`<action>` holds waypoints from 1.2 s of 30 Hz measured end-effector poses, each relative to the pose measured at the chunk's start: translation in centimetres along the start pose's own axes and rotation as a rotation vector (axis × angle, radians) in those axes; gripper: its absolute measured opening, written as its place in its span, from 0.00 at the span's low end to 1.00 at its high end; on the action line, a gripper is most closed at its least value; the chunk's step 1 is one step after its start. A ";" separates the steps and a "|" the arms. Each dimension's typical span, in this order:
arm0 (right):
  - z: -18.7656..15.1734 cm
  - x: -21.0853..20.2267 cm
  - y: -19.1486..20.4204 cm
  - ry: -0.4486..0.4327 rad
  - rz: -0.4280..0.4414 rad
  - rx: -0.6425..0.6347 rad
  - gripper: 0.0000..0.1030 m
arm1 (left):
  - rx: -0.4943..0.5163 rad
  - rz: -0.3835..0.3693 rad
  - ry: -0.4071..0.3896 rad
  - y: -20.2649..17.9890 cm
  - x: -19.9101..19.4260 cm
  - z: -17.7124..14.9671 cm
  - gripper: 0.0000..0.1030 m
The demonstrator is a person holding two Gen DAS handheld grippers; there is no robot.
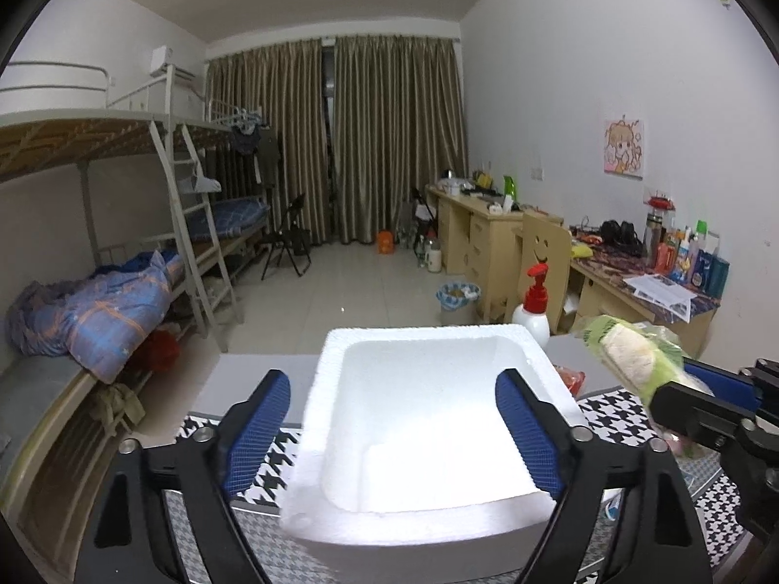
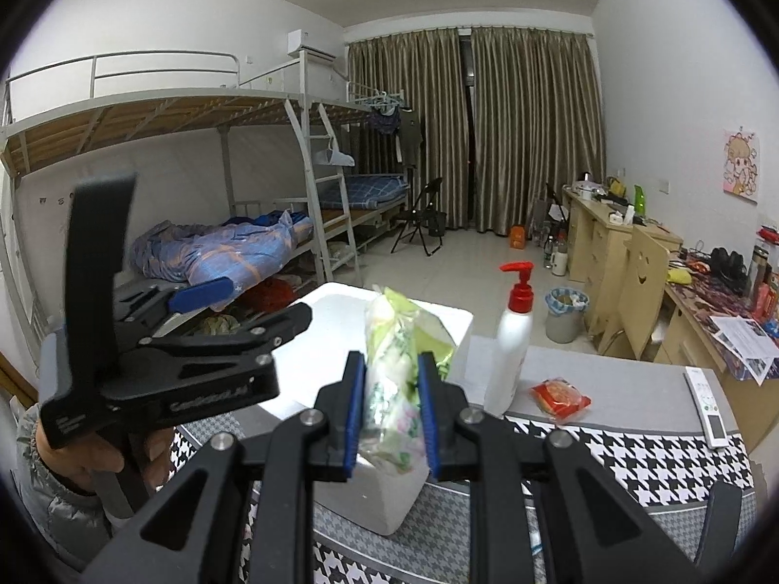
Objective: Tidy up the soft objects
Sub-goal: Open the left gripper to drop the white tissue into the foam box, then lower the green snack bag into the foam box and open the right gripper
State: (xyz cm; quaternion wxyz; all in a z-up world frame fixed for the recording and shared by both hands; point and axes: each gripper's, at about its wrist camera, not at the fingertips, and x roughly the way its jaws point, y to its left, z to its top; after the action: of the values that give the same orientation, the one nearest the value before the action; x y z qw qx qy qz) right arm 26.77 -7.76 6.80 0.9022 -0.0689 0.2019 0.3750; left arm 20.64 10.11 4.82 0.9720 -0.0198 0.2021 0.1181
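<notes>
A white foam box (image 1: 418, 418) stands on the houndstooth-covered table (image 1: 613, 413), empty as far as I see. My left gripper (image 1: 394, 433) is open, its blue pads on either side of the box's near part, above it. My right gripper (image 2: 389, 399) is shut on a green-and-white soft packet (image 2: 394, 365) and holds it upright in the air beside the box (image 2: 438, 321). The packet also shows in the left wrist view (image 1: 628, 360), right of the box. A small red packet (image 2: 560, 396) lies on the table to the right.
A white pump bottle with a red top (image 2: 511, 355) stands just behind the box's right side. A white remote (image 2: 706, 404) lies at the table's right edge. Beyond are a bunk bed (image 1: 97, 301), desks (image 1: 487, 228), a chair and a bin (image 1: 457, 299).
</notes>
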 end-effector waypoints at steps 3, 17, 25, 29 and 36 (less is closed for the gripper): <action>0.2 0.3 0.3 0.005 0.013 -0.009 0.24 | 0.001 -0.004 -0.008 0.5 -0.6 0.0 0.87; 1.1 2.4 2.1 0.029 0.043 -0.037 0.24 | -0.005 0.023 -0.064 2.6 -3.5 -0.6 0.99; 1.3 3.2 3.0 0.048 0.056 -0.037 0.24 | -0.031 0.081 -0.067 3.7 -3.6 -1.2 0.99; 1.7 3.8 3.3 0.057 0.063 -0.040 0.24 | -0.051 0.098 -0.059 4.5 -3.3 -1.5 0.99; 1.7 4.9 3.9 0.079 0.060 -0.046 0.24 | -0.076 0.117 -0.059 5.7 -3.8 -2.3 0.99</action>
State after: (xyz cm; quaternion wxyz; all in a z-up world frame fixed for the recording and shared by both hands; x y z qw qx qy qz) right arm 27.64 -1.33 6.36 0.8801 -0.0982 0.2308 0.4031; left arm 14.99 14.63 4.27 0.9674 -0.0413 0.1698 0.1831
